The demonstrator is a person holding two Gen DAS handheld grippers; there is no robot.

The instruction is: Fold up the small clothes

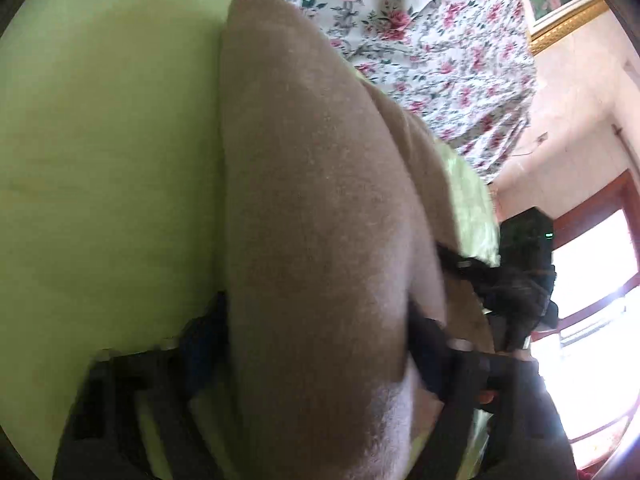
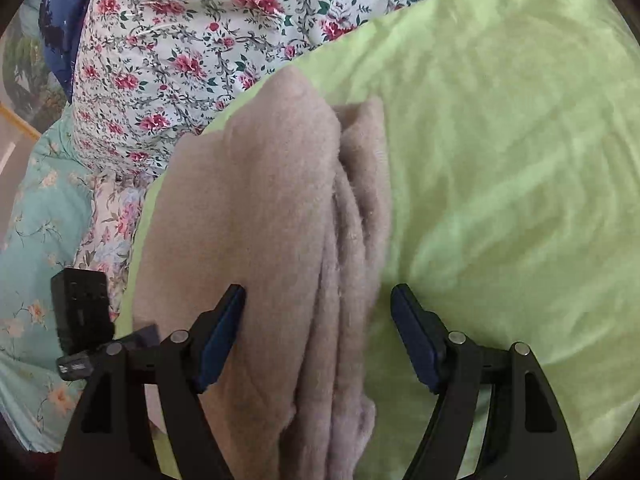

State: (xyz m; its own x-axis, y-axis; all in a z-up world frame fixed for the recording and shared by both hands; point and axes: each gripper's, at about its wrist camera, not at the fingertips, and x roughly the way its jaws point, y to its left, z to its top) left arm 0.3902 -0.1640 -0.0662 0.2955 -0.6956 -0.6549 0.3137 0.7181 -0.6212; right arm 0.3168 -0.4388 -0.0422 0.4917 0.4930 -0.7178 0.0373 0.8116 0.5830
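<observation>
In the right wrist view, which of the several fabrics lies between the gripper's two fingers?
The fuzzy beige garment, folded in layers on the plain lime-green sheet. The floral cloth and teal quilt lie farther off.

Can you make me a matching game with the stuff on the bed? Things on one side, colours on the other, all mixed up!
Things:
1. folded fuzzy cloth
2. sheet under the cloth
3. flowery blanket
4. right gripper pads

Colours:
A. white with pink roses
B. dark blue
C. beige
D. light green

Pairs: 1-C, 2-D, 3-A, 4-B
</observation>
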